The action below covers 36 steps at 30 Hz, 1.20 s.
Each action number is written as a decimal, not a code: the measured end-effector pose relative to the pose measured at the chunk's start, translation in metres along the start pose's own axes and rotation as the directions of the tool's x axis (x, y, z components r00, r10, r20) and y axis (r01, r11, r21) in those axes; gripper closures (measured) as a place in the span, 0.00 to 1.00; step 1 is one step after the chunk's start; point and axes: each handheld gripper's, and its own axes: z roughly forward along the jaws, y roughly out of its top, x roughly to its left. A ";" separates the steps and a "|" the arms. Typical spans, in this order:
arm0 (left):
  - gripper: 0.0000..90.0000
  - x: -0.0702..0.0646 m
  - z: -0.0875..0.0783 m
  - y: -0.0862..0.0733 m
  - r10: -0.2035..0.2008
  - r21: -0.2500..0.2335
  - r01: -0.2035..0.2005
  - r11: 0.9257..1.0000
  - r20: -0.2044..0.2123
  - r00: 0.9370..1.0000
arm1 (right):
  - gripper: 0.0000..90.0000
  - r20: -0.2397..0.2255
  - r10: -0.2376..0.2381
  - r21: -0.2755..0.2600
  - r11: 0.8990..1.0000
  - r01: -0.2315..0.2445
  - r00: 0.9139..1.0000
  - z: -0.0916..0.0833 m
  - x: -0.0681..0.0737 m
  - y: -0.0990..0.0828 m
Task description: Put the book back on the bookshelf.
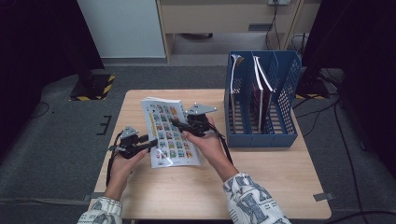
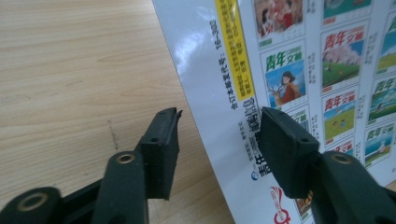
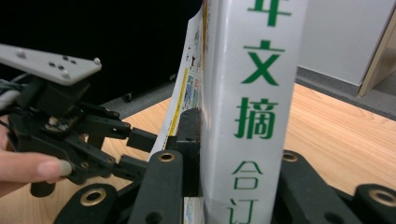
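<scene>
Half of book spine cut off.

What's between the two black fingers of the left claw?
In the left gripper view, the left claw stands open, with bare wooden table and the white edge of the book between its fingers.

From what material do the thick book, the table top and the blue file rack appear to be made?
Thick book: paper with a glossy, probably laminated cover, since light glares on its white margin.
Table top: pale wood or wood-look laminate, with matt grain lines visible; which one cannot be told.
Blue file rack: likely moulded plastic, with uniform colour and perforated grid walls.
</scene>
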 end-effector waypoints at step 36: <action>0.92 -0.007 0.000 0.017 0.031 -0.048 -0.035 0.998 -0.077 0.997 | 0.82 -0.023 -0.070 -0.037 0.997 0.069 0.997 -0.008 -0.007 0.007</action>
